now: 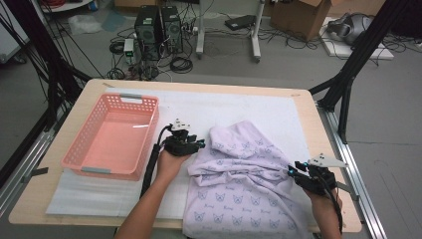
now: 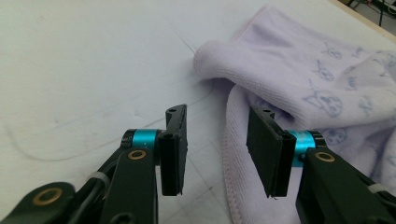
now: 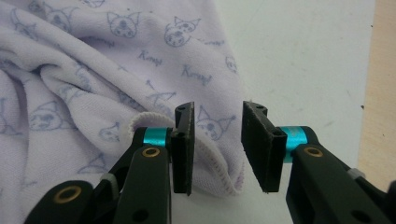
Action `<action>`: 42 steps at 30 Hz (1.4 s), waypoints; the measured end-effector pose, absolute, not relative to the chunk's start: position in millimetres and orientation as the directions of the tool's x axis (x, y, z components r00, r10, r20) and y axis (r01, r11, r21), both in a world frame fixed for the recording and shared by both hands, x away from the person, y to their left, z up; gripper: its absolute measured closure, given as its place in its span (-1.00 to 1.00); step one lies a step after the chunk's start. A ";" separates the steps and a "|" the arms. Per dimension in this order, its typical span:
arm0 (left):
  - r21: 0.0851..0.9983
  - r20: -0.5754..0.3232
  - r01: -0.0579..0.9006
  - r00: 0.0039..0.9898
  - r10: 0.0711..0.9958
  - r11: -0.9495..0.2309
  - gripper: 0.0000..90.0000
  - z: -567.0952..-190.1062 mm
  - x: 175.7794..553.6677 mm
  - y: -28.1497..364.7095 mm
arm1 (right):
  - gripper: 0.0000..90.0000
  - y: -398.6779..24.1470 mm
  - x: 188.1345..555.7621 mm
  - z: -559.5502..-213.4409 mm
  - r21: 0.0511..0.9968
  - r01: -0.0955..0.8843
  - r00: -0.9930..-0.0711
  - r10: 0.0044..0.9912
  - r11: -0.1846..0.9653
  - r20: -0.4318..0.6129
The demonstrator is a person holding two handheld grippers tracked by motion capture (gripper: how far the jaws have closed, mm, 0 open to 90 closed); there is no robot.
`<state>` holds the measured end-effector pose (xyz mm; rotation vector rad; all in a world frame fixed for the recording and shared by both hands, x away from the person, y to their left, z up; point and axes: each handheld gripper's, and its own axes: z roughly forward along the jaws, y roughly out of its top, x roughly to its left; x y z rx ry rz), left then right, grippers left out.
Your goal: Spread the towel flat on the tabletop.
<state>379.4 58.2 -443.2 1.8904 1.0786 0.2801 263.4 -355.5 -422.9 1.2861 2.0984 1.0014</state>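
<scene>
A lilac towel (image 1: 239,169) printed with small cat faces lies rumpled on the white mat (image 1: 224,107), its near end hanging over the table's front edge. My left gripper (image 1: 201,144) is at the towel's left edge, and in the left gripper view it (image 2: 217,149) stands open; the towel's (image 2: 317,70) stitched hem runs under the gap without the pads pressing it. My right gripper (image 1: 291,169) is at the towel's right edge. In the right gripper view it (image 3: 217,144) is open too, with a folded bit of the towel's (image 3: 93,70) hem lying between the jaws, untouched.
A pink plastic basket (image 1: 84,132) sits at the table's left, close to my left hand. The wooden table edge (image 1: 318,119) runs along the right, beyond the mat (image 3: 303,56). Black frame posts, computers and cables are on the floor behind the table.
</scene>
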 end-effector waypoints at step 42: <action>0.785 -0.114 0.545 0.593 0.797 -0.293 0.78 -445.6 345.8 89.9 | 0.30 -296.2 376.4 -420.7 0.817 0.542 -0.492 0.863 0.198 0.117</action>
